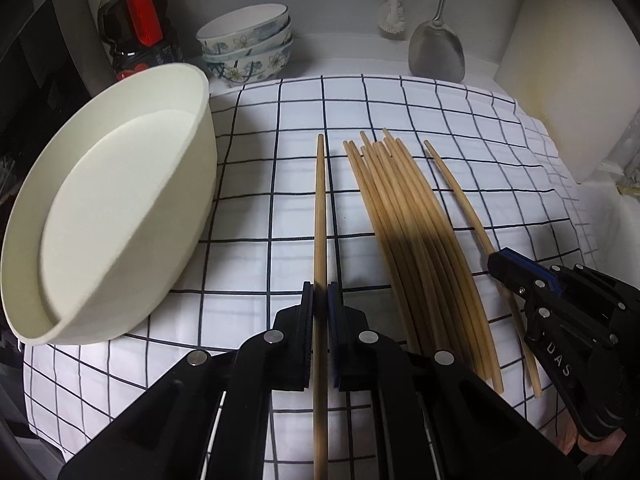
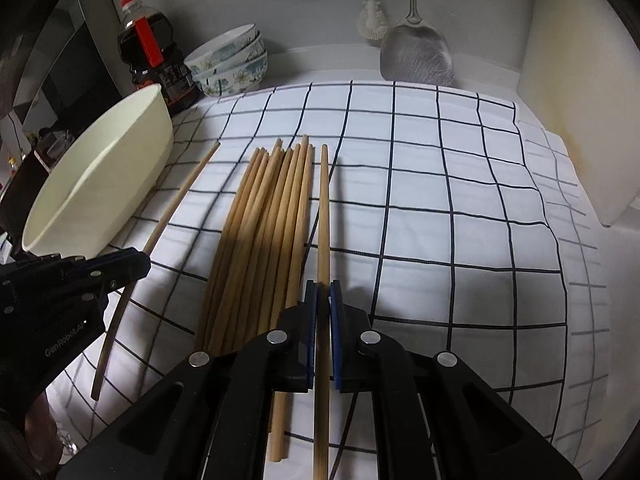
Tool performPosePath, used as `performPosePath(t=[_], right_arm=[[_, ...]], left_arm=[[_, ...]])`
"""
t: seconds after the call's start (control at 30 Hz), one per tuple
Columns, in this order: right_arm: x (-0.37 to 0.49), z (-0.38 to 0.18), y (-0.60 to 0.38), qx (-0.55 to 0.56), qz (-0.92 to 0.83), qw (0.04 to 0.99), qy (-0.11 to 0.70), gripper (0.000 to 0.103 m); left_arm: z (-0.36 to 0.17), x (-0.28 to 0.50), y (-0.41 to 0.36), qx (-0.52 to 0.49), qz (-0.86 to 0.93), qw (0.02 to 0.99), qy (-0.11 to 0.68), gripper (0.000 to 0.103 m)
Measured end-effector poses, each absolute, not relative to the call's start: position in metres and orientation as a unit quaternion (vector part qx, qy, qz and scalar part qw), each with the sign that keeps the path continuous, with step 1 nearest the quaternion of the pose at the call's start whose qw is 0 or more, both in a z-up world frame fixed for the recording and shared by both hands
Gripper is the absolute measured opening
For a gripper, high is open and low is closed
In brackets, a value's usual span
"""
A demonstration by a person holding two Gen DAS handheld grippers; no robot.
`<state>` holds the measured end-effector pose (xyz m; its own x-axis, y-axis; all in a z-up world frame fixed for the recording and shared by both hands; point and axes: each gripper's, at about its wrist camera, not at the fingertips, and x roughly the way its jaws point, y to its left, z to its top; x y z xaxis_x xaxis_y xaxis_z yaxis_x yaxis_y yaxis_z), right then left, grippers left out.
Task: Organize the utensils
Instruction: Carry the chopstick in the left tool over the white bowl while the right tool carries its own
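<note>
Currently my left gripper pinches one chopstick, my right gripper another, each stick running near-to-far along its jaws. Bundle lies between them on the cloth; bowl sits left, nearer my left hand.

The right gripper is clamped on one chopstick, just right of the chopstick bundle on the checked cloth.

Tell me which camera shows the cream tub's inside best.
The left wrist view: the cream tub fills its left side, its bare floor visible. In the right wrist view the tub is smaller, with the left gripper overlapping its near rim.
</note>
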<state>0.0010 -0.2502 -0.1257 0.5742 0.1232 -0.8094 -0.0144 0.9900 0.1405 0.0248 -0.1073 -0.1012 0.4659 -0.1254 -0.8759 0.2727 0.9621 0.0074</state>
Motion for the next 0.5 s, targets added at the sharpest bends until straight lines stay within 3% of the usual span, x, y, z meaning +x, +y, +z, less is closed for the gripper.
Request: performPosePath(t=[0.5], right_arm=[[-0.011,-0.056,-0.223,0.071,0.047,0.906,0.414,0.006]], left_arm=[[-0.027,0.02,-0.074,0.065,-0.144,0.874,0.459,0.007]])
